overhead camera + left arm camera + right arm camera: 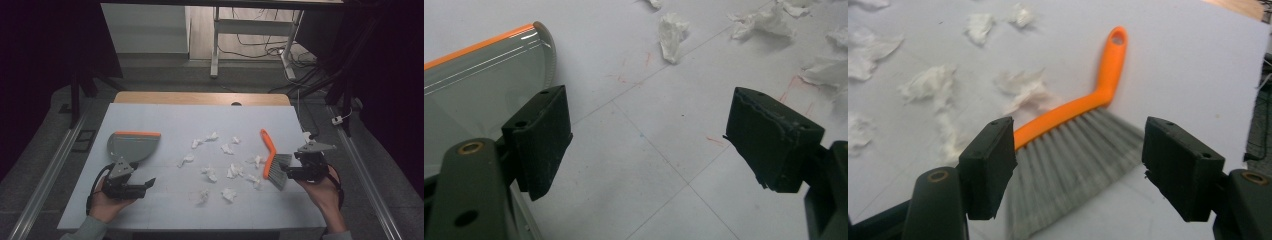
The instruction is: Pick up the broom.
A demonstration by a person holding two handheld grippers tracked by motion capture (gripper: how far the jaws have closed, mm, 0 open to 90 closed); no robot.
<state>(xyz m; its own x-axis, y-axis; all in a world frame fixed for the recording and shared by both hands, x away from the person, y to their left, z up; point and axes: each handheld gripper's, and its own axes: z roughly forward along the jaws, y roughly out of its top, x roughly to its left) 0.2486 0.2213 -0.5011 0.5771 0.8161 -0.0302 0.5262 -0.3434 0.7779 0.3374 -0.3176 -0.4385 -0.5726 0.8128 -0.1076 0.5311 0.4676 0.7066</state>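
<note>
A grey dustpan [131, 146] with an orange front edge lies at the table's left; its pan [474, 85] sits just beside the left jaw in the left gripper view. My left gripper [149, 183] rests near the dustpan's handle end, open, with bare table between its jaws [649, 135]. An orange-handled brush [271, 156] with grey bristles lies at the right. My right gripper [287, 173] hovers at the bristle end, open; in the right gripper view the bristles [1073, 160] lie between and beyond the wide jaws, untouched by the pads. Several crumpled paper scraps [210, 173] are strewn between the two tools.
The pale blue table top [165, 117] has a wooden strip along its far edge. More paper scraps [672, 32] lie ahead of the left gripper and left of the brush [928, 82]. A desk frame and cables stand on the floor beyond the table.
</note>
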